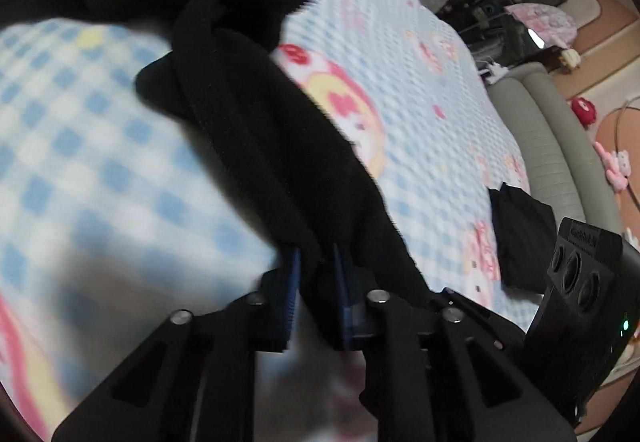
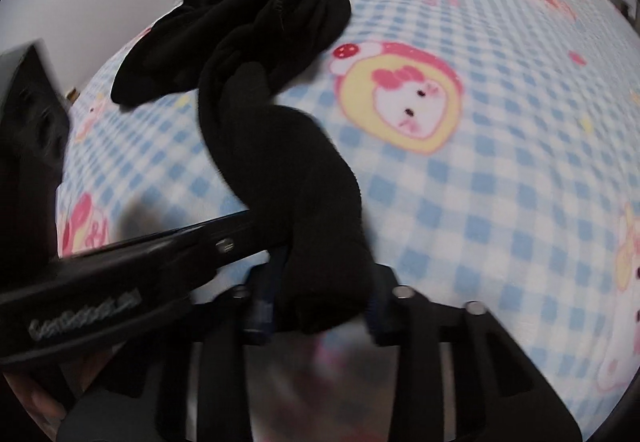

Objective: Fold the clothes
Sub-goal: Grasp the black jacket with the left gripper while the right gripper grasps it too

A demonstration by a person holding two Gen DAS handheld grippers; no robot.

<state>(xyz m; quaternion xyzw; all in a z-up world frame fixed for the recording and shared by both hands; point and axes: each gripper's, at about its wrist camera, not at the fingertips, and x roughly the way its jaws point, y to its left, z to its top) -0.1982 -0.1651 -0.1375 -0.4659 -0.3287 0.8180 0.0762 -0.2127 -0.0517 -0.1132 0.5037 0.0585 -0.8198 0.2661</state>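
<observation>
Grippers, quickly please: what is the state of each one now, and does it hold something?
Left gripper: shut on the black garment.
Right gripper: shut on the same black garment, at another part.

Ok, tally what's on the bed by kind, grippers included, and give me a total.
Black garments: 2, the crumpled black garment both grippers hold and a folded black garment near the bed's edge.
Grippers: 2, the left gripper and the right gripper, each shut on the crumpled garment.
Blankets: 1, the blue checked blanket.
Total: 5
</observation>
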